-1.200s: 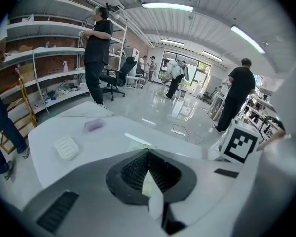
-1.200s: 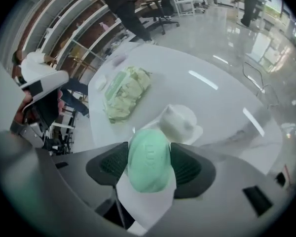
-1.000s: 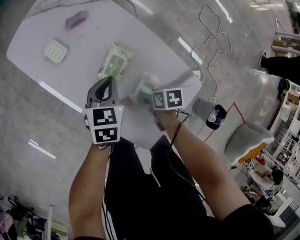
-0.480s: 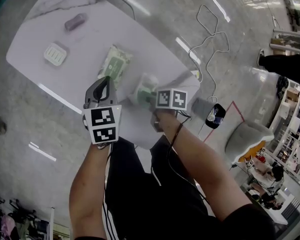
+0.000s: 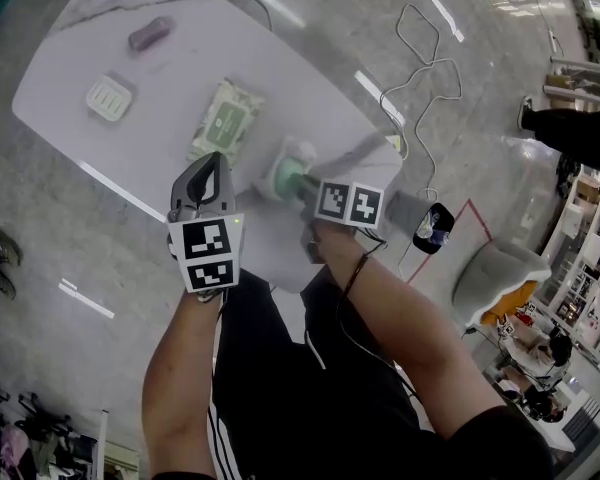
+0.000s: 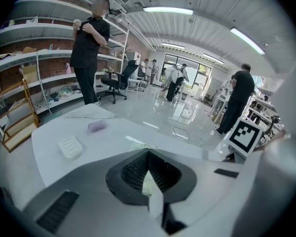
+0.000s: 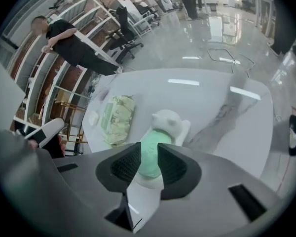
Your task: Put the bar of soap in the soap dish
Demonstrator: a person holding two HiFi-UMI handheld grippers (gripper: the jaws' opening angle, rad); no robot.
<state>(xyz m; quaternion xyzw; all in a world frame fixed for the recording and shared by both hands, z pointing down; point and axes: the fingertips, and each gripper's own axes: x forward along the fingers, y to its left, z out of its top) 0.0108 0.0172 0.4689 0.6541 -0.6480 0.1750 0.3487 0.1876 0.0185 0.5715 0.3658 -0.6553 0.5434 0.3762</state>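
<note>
1. Table (image 5: 130,143), one: white, rounded, on a grey polished floor.
2. Soap dish (image 5: 110,96), one: white, ribbed, empty, at the table's far left.
3. Bar of soap (image 5: 150,33), one: purple, lying flat on the table beyond the dish and apart from it, not in it; neither tool is near it.
4. Left gripper (image 5: 214,160), one: over the near edge of the table, jaws pressed together with nothing between them, touching no object.
5. Pack of wet wipes (image 5: 223,120), one: green and white, flat at mid-table, between the grippers and the soap and dish.
6. Green-and-white animal figure (image 5: 283,176), one: green body, white eared head, lying on the table just right of the wipes.
7. Right gripper (image 5: 302,185), one: pointing steeply down. Its jaws have just been closing; the figure's green body fills the gap between them and the pads look to be pinching it.
8. White cable (image 5: 425,58), one loop: on the floor right of the table.
9. Black object (image 5: 432,233), one: on the floor, kind unclear.
</note>
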